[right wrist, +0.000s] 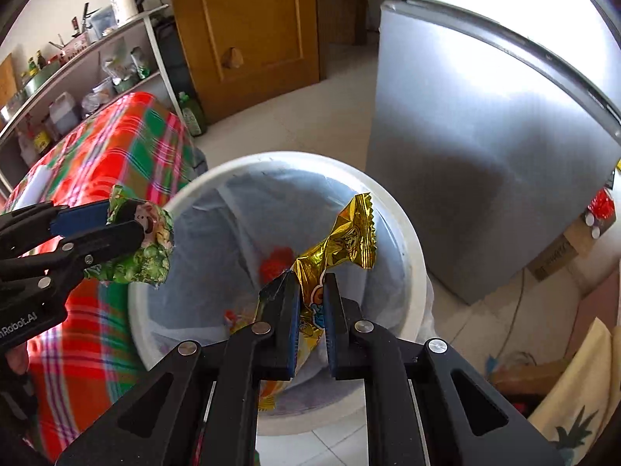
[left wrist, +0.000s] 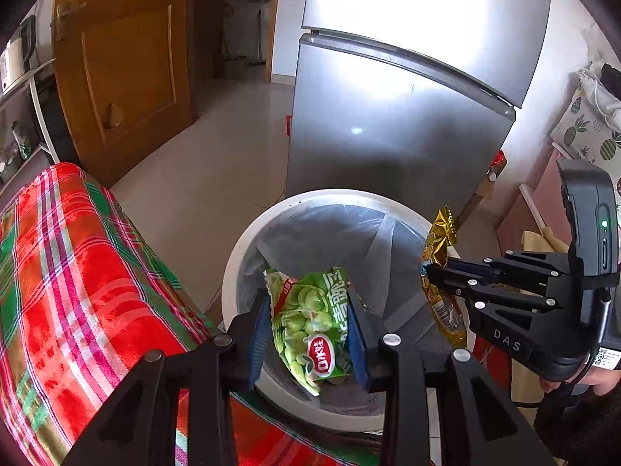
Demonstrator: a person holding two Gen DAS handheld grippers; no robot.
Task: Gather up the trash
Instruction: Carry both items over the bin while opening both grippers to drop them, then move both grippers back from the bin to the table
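Left gripper [left wrist: 310, 330] is closed on one green packet [left wrist: 310, 326], blue pads pressing its two side edges, with the packet hanging lengthwise toward the camera and directly above the open mouth of the bin [left wrist: 248, 248]. Right gripper [right wrist: 310, 310] is likewise closed on one gold wrapper [right wrist: 341, 240], gripped near its middle, its long axis running up and away from the fingers with the crimped end tilted toward the fridge [right wrist: 485, 136]; it too sits over the bin opening, on the fridge side, while the green packet is at the side nearest the plaid cloth [left wrist: 77, 272]. The relation that governs release: the bin lies straight below both loads, so letting go should suffice for either hand, and neither appears nearer than the other. Count: two grippers, two pieces of trash in hand, one bin with a grey liner [right wrist: 240, 209]. Inside the bin something red [right wrist: 275, 264] shows at the bottom, probably earlier trash, though the liner blurs it. Beyond stand the fridge, a wooden door [left wrist: 124, 58] and shelving [right wrist: 77, 62].
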